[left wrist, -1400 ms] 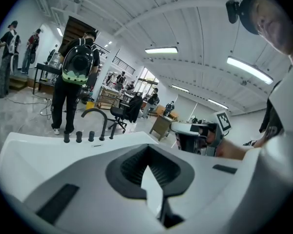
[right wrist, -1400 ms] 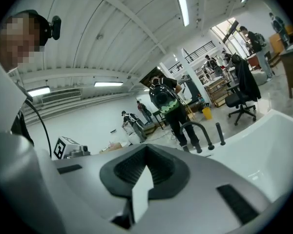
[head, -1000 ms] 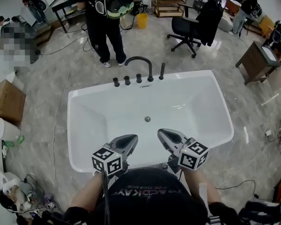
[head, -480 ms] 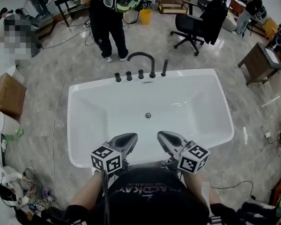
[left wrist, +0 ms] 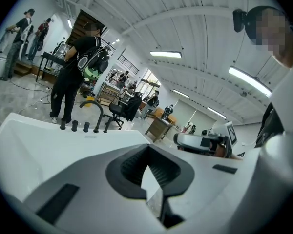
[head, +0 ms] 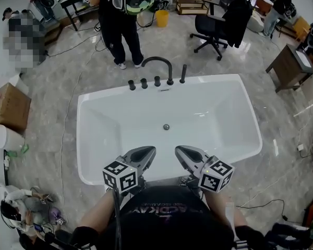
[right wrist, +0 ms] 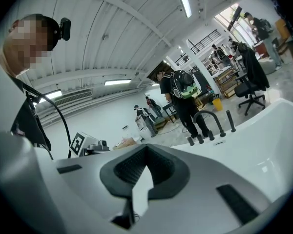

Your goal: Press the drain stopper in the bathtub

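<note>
Both grippers, the left gripper and the right gripper, hover with jaws clenched on nothing over the near rim of the bathtub, well apart from the drain stopper on its floor, so a long, off-centre reach could glance off the stopper.

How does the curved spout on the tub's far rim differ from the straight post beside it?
The curved spout arches over sideways, while the straight post stands upright. The spout sits next to the three knobs; the post ends the row on the right. Both are black and fixed on the bathtub's far rim.
</note>
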`<act>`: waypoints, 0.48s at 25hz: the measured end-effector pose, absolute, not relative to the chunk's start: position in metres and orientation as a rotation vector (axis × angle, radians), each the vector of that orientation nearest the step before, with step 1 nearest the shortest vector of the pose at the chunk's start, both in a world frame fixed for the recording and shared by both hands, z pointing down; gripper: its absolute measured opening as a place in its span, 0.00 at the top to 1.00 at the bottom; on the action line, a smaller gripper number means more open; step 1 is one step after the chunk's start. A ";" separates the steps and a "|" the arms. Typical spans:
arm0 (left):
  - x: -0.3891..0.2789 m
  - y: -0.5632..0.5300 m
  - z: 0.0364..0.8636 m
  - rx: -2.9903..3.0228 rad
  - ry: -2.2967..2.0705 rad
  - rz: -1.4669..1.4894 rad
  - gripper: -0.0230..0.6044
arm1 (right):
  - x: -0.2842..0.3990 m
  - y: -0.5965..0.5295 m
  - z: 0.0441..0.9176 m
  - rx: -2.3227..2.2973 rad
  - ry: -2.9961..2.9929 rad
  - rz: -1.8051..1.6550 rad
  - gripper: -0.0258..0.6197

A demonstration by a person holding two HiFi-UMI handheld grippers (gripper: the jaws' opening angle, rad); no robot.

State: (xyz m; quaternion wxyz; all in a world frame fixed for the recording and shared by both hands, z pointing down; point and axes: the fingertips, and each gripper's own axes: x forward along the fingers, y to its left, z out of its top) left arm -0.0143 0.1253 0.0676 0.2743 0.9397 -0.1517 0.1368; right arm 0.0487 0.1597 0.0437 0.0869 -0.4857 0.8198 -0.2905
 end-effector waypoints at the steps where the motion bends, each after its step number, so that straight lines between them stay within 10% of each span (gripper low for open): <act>1: -0.014 0.126 0.067 2.527 -0.408 0.367 0.95 | 0.049 0.161 0.044 -1.445 2.442 -0.866 0.94; 12: -0.015 0.136 0.064 2.526 -0.421 0.367 0.95 | 0.046 0.172 0.039 -1.429 2.451 -0.859 0.94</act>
